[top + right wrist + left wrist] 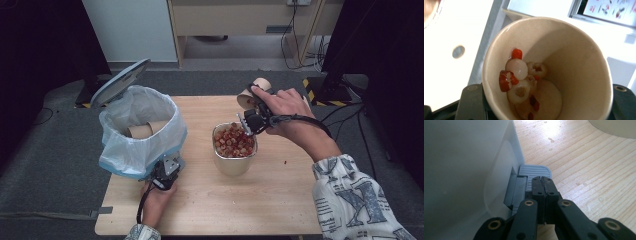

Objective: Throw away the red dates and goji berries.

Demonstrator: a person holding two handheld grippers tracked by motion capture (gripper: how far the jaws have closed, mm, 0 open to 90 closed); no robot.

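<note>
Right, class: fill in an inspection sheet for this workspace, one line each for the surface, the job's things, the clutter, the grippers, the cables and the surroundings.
Surface: wooden table, a few small red bits right of the tub.
Job's things: paper cup tilted, some fruit pieces stuck inside; metal tub full of red and pale food; pedal bin, lid up, bag-lined, with another paper cup inside.
Clutter: nothing seen.
Grippers: right gripper shut on the paper cup above the tub; left gripper shut, resting on the bin's pedal.
Cables: a cable trails along the right arm; more lie on the floor beyond the table.
Surroundings: grey carpet, pale furniture behind.
</note>
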